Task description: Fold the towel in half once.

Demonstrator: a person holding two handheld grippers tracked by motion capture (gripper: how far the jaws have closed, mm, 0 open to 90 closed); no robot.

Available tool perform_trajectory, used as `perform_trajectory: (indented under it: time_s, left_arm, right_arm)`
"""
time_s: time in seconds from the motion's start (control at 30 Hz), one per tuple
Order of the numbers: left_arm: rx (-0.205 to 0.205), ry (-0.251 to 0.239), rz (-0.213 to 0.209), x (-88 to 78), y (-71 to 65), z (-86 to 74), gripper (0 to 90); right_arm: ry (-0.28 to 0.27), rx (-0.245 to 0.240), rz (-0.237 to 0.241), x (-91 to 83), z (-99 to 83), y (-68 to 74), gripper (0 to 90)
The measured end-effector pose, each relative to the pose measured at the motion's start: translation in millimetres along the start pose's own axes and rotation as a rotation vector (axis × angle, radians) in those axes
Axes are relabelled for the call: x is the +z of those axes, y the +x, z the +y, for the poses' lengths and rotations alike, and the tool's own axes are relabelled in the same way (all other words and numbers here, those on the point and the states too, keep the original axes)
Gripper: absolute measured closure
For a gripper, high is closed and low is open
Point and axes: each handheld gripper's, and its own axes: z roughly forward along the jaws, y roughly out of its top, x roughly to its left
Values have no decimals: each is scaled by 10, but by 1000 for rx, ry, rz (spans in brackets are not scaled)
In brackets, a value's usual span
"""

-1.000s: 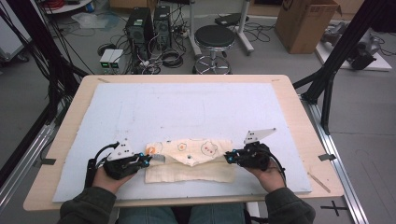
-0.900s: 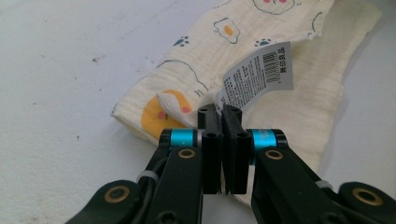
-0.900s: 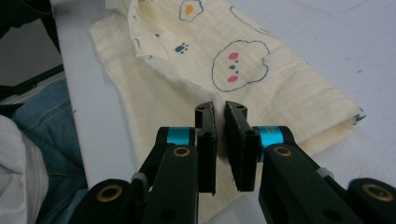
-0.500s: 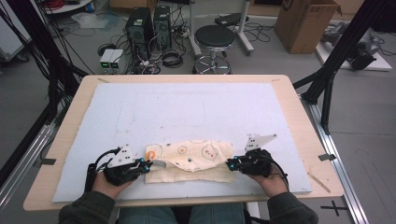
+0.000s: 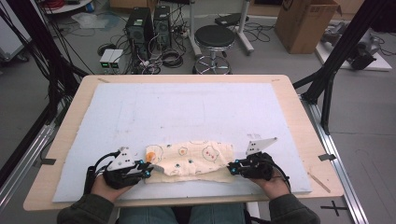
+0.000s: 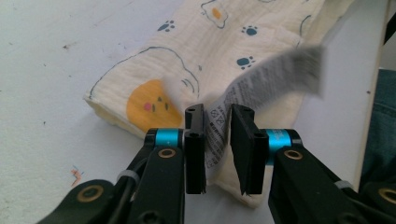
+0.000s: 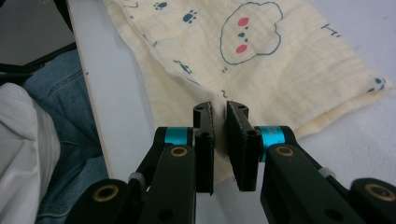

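Two hand-held grippers work a folded cloth (image 5: 191, 159) that lies flat on the white mat (image 5: 187, 107) near the front edge of the tabletop (image 5: 299, 116), roughly centred between the left and right edges. The cloth is pale yellow, printed with egg faces, bear outlines and paw marks.

Left gripper (image 5: 148, 171): positioned at the left end of the cloth, close to the front-left corner of the mat. Its jaws have just been opening and now stand slightly apart. A grey printed care label (image 6: 261, 88) of the cloth passes between them; in the left gripper view the pads (image 6: 195, 140) do not press on it from both sides, and the label's free end stands up past the jaws.

Right gripper (image 5: 232, 169): positioned at the right end of the cloth, near the front edge of the mat. In the right gripper view its jaws are drawn close together with the near edge of the cloth pinched between the pads (image 7: 204, 135).

Both hands (image 5: 105, 186) rest at the front edge of the tabletop.
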Motion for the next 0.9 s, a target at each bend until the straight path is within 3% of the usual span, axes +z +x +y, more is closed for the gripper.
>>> perform_trajectory:
  time_s: [0.2, 0.37, 0.6, 0.7, 0.9]
  left_arm:
    - [-43, -51, 3, -106, 75, 39, 654]
    - [-71, -64, 4, -117, 96, 50, 651]
    - [-45, -13, -34, 27, 38, 52, 649]
    - [-45, -14, -56, 42, 23, 62, 634]
    - [-38, 50, -81, 90, 29, 23, 599]
  right_arm:
    - [-4, 1, 2, 10, -27, -1, 808]
    - [4, -6, 13, 19, -37, 16, 809]
    - [0, -18, 13, -21, -23, 63, 812]
    - [-17, -25, 14, -53, -11, 78, 812]
    - [-11, -38, 41, -68, -12, 108, 808]
